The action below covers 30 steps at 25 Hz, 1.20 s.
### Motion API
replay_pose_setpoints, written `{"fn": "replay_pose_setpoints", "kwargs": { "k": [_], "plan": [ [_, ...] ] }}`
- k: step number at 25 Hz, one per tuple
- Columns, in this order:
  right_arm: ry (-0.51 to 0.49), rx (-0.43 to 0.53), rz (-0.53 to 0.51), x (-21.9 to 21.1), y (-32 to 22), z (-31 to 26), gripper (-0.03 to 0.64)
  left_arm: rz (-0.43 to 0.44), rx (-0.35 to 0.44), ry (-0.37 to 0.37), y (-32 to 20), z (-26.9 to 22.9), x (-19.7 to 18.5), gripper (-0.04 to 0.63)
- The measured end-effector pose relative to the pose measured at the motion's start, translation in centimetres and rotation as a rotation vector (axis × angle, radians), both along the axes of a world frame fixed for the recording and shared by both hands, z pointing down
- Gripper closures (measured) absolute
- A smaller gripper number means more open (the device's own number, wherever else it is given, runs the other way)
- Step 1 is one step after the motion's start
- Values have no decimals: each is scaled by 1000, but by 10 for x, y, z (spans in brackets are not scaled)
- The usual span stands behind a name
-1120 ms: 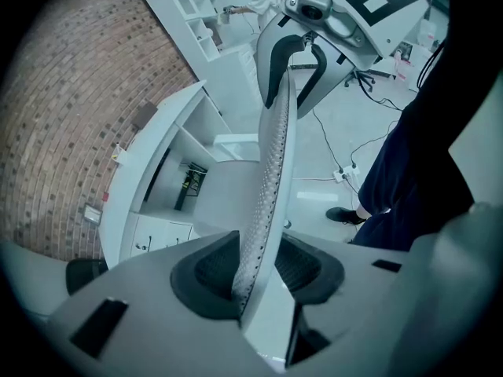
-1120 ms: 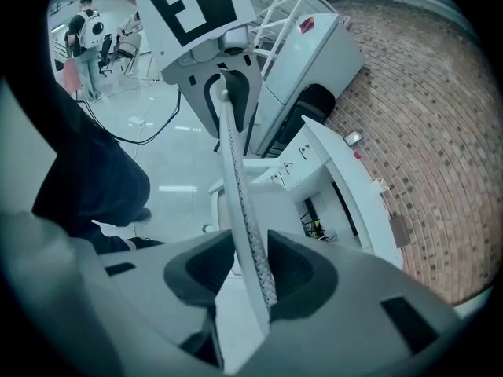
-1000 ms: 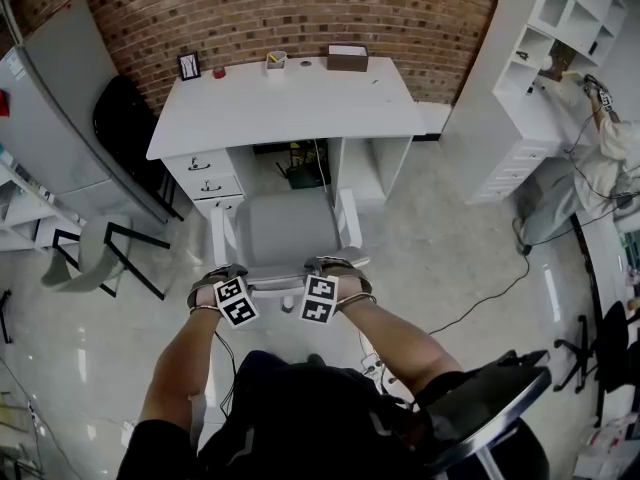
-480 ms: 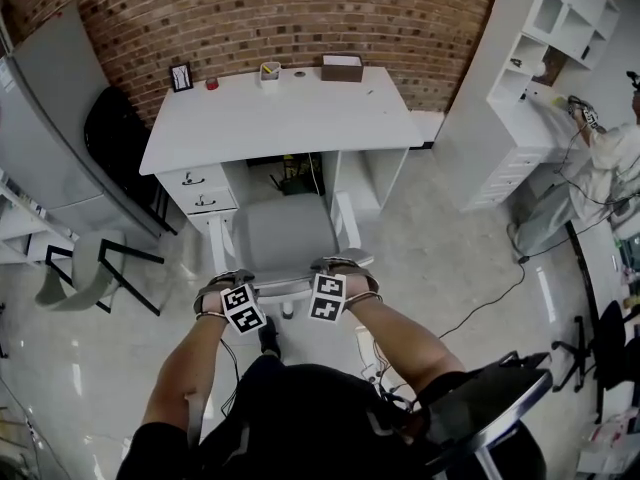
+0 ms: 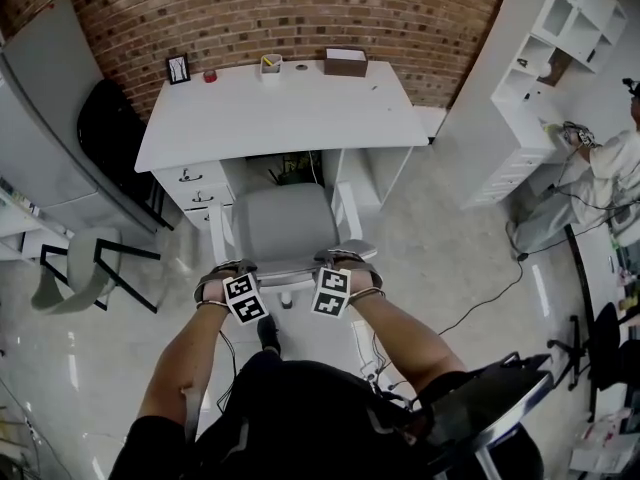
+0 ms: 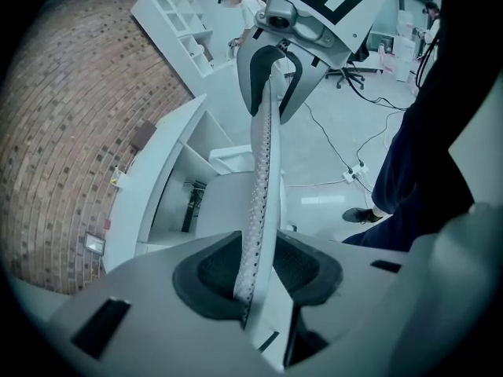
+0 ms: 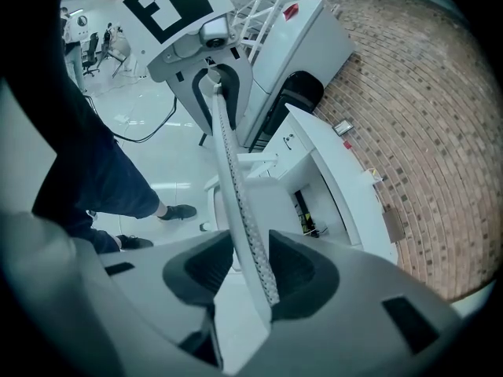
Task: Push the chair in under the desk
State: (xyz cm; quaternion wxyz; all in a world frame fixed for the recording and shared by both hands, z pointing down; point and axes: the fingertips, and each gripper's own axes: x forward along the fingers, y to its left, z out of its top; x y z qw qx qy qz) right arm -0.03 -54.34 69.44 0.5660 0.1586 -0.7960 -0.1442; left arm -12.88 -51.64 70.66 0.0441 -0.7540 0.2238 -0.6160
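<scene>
A: At the foot of the brick wall (image 5: 300,8), in the head view, what stands there?

B: A white desk (image 5: 280,118), with a grey chair (image 5: 285,223) facing its kneehole (image 5: 290,168), between the drawers (image 5: 195,183) and the open side compartment (image 5: 380,173). The seat's far edge lies near the desk's front edge. Most of the seat is out in the open.

A: And the grippers?

B: Both sit on the top edge of the backrest (image 5: 285,280). The left gripper (image 5: 232,278) is toward its left end and the right gripper (image 5: 342,271) toward its right end.

A: What does the left gripper view show?

B: The backrest's rim, a perforated strip on a white frame, runs straight between the jaws, with a dark pad against each side. The jaws have just been closing in on it, and they clamp it. Farther along the same rim the right gripper sits astride it. The desk and kneehole lie beyond.

A: And the right gripper view?

B: Much the same, mirrored. The rim runs between the jaws, pads pressed on both faces, clenched on the backrest. The left gripper straddles the rim farther up. The person's dark shoes (image 7: 177,210) stand on the pale floor (image 7: 149,155) to the left, and the desk is to the right.
</scene>
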Motion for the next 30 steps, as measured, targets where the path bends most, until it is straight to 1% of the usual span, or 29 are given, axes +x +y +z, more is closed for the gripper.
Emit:
{"fn": "replay_pose_setpoints", "kwargs": {
  "k": [5, 9, 14, 20, 27, 30],
  "plan": [
    [-3, -10, -3, -7, -17, -1, 471, -14, -38, 2, -18, 0, -7, 472],
    [-2, -7, 5, -10, -30, -3, 471, -4, -27, -2, -34, -2, -12, 472],
    [-1, -9, 20, -17, -45, -1, 471, 1, -38, -8, -50, -1, -19, 471],
    [-4, 3, 31, -23, -60, -1, 469, 23, -13, -9, -67, -2, -25, 472],
    [7, -10, 48, -28, -73, -1, 469, 44, -15, -6, -81, -2, -30, 474],
    [14, -7, 54, -29, -77, 0, 469, 44, -30, -7, -85, -1, -31, 474]
  ]
}}
